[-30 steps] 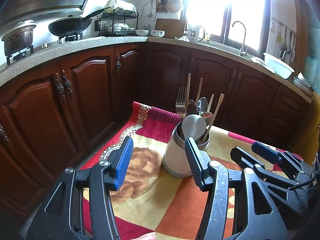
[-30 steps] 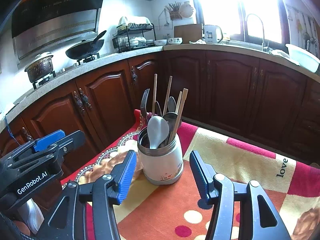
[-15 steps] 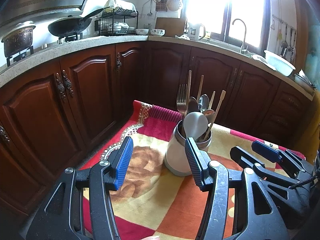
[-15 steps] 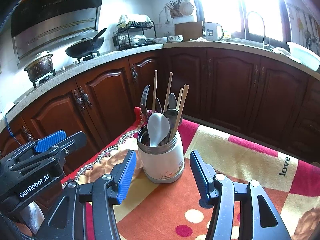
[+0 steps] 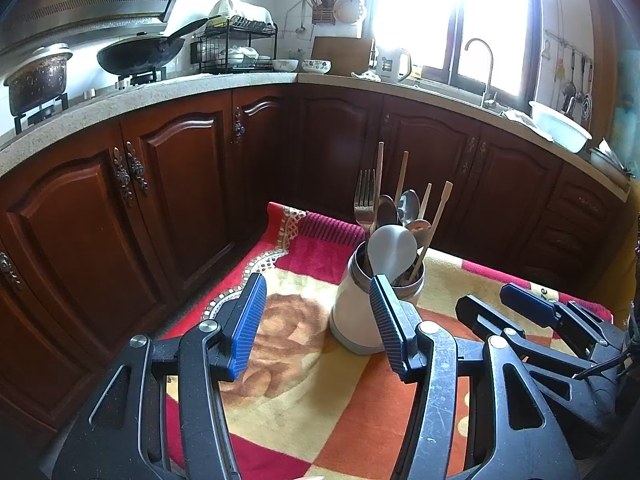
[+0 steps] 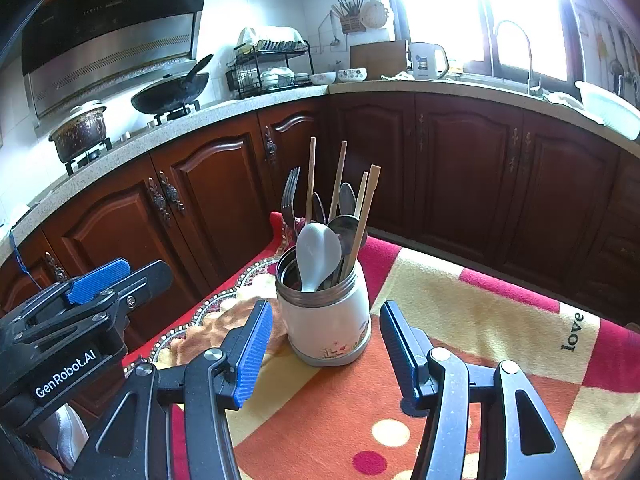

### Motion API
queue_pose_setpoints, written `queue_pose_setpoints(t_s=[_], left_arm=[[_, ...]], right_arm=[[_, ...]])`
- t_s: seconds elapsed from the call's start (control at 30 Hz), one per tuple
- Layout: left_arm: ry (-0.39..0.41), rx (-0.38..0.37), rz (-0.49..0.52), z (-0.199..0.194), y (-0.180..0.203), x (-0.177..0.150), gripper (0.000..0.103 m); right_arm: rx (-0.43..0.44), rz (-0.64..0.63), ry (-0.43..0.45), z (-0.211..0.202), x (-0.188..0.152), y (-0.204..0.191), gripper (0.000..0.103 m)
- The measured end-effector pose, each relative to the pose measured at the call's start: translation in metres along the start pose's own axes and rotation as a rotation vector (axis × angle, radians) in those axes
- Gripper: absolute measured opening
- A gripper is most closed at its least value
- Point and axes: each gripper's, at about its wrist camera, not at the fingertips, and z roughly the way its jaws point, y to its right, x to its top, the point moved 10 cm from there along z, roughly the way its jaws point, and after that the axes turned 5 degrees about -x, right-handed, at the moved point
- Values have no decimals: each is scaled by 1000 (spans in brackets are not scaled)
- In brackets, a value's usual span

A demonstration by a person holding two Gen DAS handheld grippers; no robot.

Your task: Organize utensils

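Note:
A white utensil holder (image 5: 356, 316) (image 6: 326, 324) with a metal rim stands on a colourful blanket (image 5: 304, 400) (image 6: 460, 320). It holds a white ladle-like spoon (image 6: 316, 252), a fork (image 6: 290, 200), metal spoons and several wooden chopsticks (image 6: 338, 178). My left gripper (image 5: 318, 332) is open and empty, just in front and left of the holder. My right gripper (image 6: 326, 354) is open and empty, straddling the view of the holder from the near side. The right gripper shows at the right in the left wrist view (image 5: 532, 312).
Dark wooden cabinets (image 5: 180, 200) wrap around behind the blanket. The countertop (image 6: 240, 108) carries a wok, a pot, a dish rack and a kettle. A sink tap stands by the bright window (image 5: 480, 64).
Both grippers have drawn back slightly and risen; the holder sits a little farther off in both views. Nothing was grasped or released.

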Motion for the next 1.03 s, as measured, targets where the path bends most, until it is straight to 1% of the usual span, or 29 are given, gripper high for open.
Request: queue_pose_setpoints(t_s=[0.37,0.67,0.87,1.03], left_arm=[[-4,4,7,3,2,0,54],[-9,-12,9,8,4,-1,54],[15,-27,21,8,6,1,54],[20,-30,24,9,6,2,54]], right_arm=[[2,1,-3,2,-1,0,54],[5,0,-7,5,-1,0,54],[3,2,-13,8,-4,2,54],[-3,22,-19,10,-6,12,54]])
